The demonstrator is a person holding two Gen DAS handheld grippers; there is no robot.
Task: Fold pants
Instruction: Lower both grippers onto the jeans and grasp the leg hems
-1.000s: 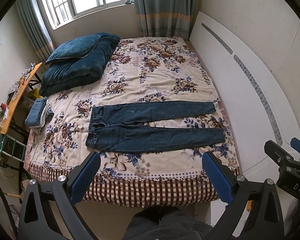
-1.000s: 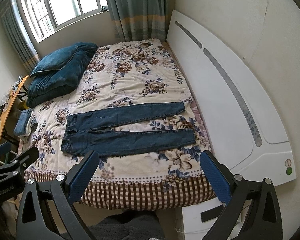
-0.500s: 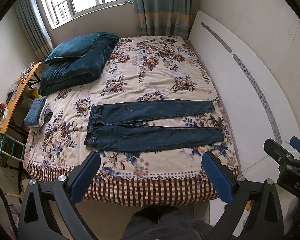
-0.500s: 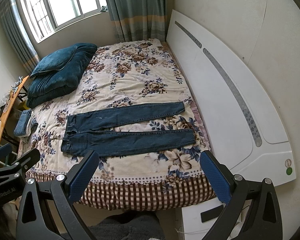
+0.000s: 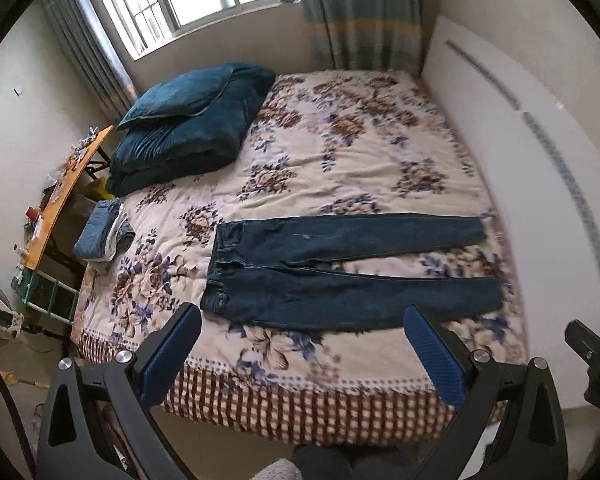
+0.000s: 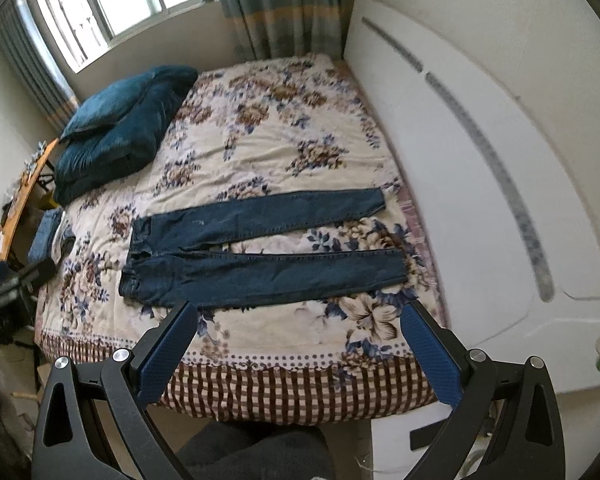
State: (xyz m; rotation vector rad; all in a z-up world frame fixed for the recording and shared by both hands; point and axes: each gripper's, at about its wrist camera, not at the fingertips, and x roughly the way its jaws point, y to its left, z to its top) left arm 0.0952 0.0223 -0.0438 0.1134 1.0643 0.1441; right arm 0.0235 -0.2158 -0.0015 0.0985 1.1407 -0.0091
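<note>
Dark blue jeans (image 5: 340, 268) lie flat on the floral bedspread (image 5: 340, 168), waistband to the left, both legs spread apart and running right. They also show in the right wrist view (image 6: 260, 256). My left gripper (image 5: 300, 344) is open and empty, held in the air before the bed's near edge, short of the jeans. My right gripper (image 6: 298, 342) is open and empty too, at about the same distance from the bed. The right gripper shows at the right edge of the left wrist view (image 5: 592, 352).
A folded teal duvet with a pillow (image 5: 188, 124) lies at the bed's far left. A stack of folded clothes (image 5: 104, 236) sits on the bed's left edge. An orange side table (image 5: 60, 196) stands left. A white headboard (image 6: 480, 200) runs along the right.
Both grippers have moved a little closer to the bed and slightly left, so the jeans look larger. Both jaws stay open and empty. The jeans have not moved.
</note>
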